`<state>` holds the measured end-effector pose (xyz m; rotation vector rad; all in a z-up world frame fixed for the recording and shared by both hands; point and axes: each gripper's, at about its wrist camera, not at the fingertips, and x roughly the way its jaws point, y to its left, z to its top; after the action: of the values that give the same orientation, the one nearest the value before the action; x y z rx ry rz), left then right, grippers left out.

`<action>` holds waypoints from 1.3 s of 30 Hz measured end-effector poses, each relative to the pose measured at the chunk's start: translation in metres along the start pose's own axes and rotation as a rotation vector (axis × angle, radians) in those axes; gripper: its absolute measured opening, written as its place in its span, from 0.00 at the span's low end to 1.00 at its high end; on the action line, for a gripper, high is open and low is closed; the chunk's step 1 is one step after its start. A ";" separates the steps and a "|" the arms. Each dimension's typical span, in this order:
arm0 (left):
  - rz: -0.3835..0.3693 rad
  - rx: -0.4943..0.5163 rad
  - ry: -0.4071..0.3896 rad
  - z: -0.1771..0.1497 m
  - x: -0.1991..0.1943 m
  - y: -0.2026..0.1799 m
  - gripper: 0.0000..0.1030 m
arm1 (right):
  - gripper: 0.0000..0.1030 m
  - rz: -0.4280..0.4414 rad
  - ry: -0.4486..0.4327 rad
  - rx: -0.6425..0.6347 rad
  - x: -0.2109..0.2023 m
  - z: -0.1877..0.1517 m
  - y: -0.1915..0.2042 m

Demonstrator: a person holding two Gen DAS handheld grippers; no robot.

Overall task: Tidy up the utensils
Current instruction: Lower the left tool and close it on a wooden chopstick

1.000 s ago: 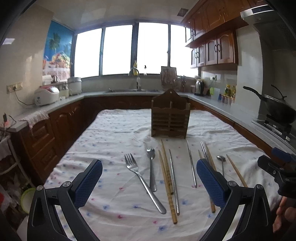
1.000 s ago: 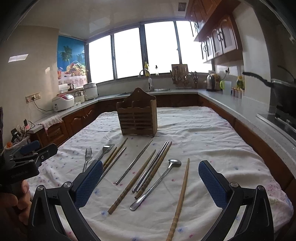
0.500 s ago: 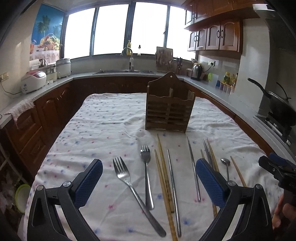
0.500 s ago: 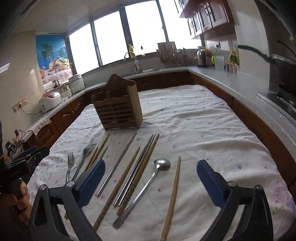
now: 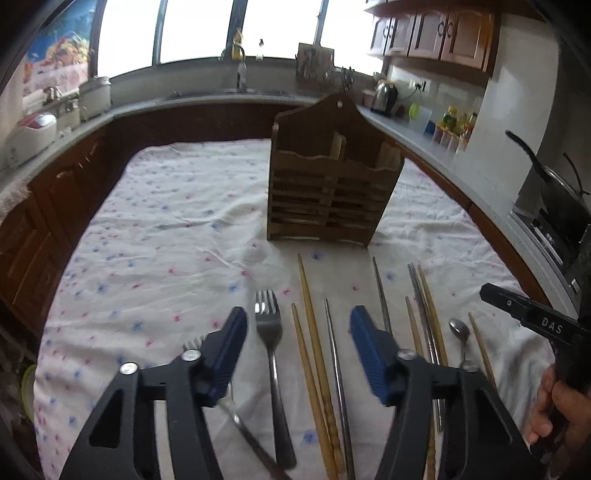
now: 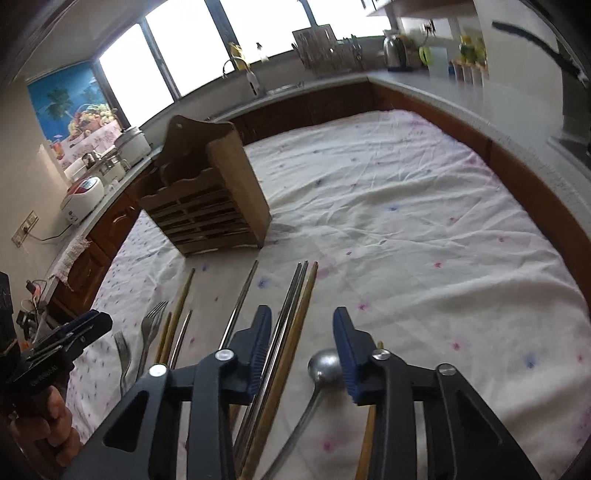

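Both tongs low over the bench [image 5: 155, 206], jaws spread, nothing pinched. Between the left tongs [image 5: 297, 345]: a fork [image 5: 271, 332] and wooden chopsticks [image 5: 314, 332]. Between the right tongs [image 6: 302, 345]: steel chopsticks [image 6: 286, 325]; spoon [image 6: 325, 363] at its right finger. Wooden caddy [image 5: 328, 195] stands ahead. We'd centre one piece only, then close. Count: two forks, one spoon; chopsticks overlap, roughly nine.

Home kitchen: sink faucet [image 5: 240, 70], kettle [image 5: 384, 96], wooden cabinets [image 5: 428, 31].
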<state>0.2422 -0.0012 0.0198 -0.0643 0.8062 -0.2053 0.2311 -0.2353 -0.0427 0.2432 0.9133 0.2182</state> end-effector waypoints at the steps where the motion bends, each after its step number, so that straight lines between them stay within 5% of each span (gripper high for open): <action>1: -0.003 0.000 0.017 0.006 0.008 0.000 0.51 | 0.31 -0.003 0.009 0.005 0.005 0.002 -0.001; 11: -0.036 0.008 0.147 0.046 0.085 -0.004 0.38 | 0.24 -0.016 0.107 0.041 0.053 0.017 -0.006; 25: -0.014 0.007 0.275 0.058 0.165 -0.005 0.23 | 0.14 -0.066 0.170 -0.005 0.084 0.023 -0.003; 35: 0.050 0.111 0.296 0.054 0.183 -0.030 0.17 | 0.16 -0.124 0.186 -0.119 0.093 0.025 0.015; 39: 0.039 0.134 0.294 0.050 0.184 -0.038 0.05 | 0.11 -0.126 0.169 -0.124 0.091 0.023 0.013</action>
<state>0.3961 -0.0778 -0.0705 0.1104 1.0828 -0.2345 0.3024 -0.1992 -0.0937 0.0526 1.0747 0.1796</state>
